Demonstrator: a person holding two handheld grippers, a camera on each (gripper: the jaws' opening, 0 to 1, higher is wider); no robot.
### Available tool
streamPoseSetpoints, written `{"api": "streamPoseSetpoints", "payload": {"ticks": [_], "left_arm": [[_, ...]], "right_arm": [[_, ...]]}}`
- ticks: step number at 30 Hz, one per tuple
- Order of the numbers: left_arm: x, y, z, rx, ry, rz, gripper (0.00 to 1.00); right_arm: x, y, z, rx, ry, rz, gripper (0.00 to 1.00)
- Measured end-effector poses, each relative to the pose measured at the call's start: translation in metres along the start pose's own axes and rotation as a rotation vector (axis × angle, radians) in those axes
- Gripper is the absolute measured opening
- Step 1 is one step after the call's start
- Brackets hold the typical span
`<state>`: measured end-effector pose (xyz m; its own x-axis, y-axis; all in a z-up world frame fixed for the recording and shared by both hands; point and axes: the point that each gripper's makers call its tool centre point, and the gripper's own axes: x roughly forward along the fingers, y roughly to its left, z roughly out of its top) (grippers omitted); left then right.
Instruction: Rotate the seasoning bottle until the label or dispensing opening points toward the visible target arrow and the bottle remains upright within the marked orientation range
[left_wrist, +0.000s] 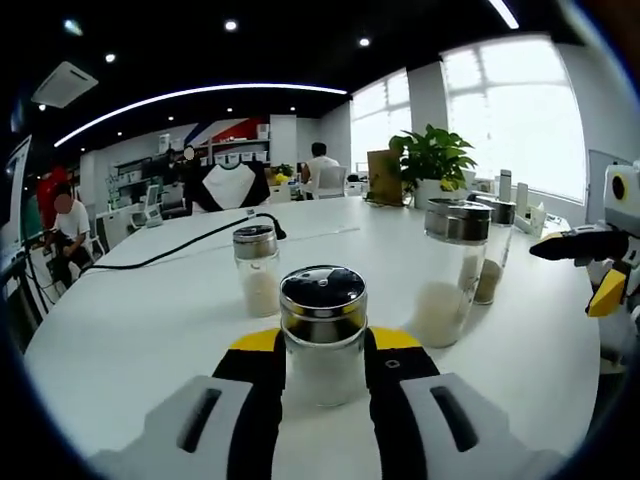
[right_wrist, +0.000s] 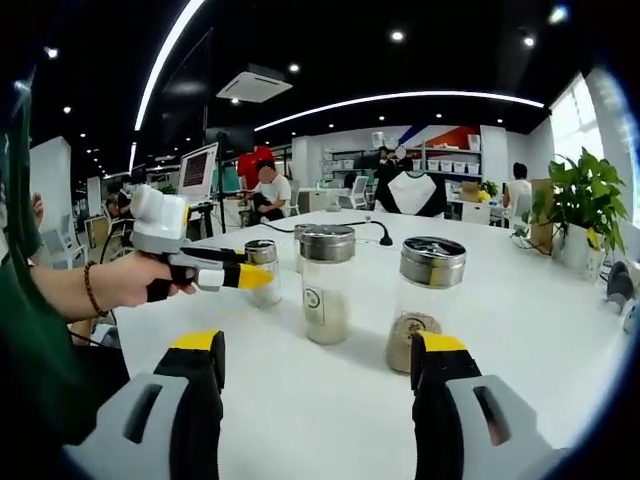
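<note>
Seasoning bottle (left_wrist: 323, 335) upright near the white table's (left_wrist: 130, 330) front edge, clenched between my left gripper's (left_wrist: 324, 372) jaws.
Twisting off-axis could tip it or skid it on the smooth top. I count four glass bottles; I see no target arrow. My right gripper (right_wrist: 318, 365) is released, hovering empty.

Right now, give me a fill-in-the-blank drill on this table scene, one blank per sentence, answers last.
1. The left gripper has its jaws on either side of a short jar with a ____ lid.
2. The right gripper is ____, holding nothing.
3. A black ____ runs across the white table.
4. Near the window stands a potted ____.

Missing words: metal; open; cable; plant
</note>
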<state>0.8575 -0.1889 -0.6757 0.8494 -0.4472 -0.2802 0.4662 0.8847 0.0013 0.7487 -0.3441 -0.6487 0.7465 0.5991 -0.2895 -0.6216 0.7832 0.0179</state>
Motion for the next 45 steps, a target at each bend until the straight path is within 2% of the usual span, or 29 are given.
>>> {"api": "streamPoseSetpoints", "payload": {"ticks": [6,11,14,21,24,30,36,45], "left_arm": [[0.0,0.0,0.0,-0.007,-0.005,-0.013,0.33],[-0.001,0.0,0.0,0.004,-0.013,-0.038,0.33],[-0.002,-0.001,0.0,0.009,-0.015,-0.056,0.33],[-0.001,-0.002,0.001,0.038,-0.019,-0.146,0.33],[-0.001,-0.005,0.001,0.047,-0.026,-0.21,0.33],[-0.002,-0.006,0.001,0.059,-0.046,-0.271,0.33],[-0.003,-0.009,0.002,0.078,-0.054,-0.335,0.33],[-0.003,-0.012,0.002,0.086,-0.055,-0.418,0.33]], "right_arm": [[0.0,0.004,0.009,0.0,0.006,0.015,0.76],[0.0,0.004,0.008,-0.003,0.02,0.015,0.76],[-0.001,0.004,0.01,-0.049,-0.002,0.014,0.76],[-0.001,0.005,0.004,-0.035,0.027,0.025,0.76],[0.0,0.005,0.003,-0.02,0.028,0.034,0.75],[0.002,0.007,0.003,-0.031,0.034,0.05,0.75],[0.004,0.004,-0.003,-0.037,0.048,0.026,0.73],[0.008,0.01,-0.007,-0.036,0.059,0.051,0.74]]}}
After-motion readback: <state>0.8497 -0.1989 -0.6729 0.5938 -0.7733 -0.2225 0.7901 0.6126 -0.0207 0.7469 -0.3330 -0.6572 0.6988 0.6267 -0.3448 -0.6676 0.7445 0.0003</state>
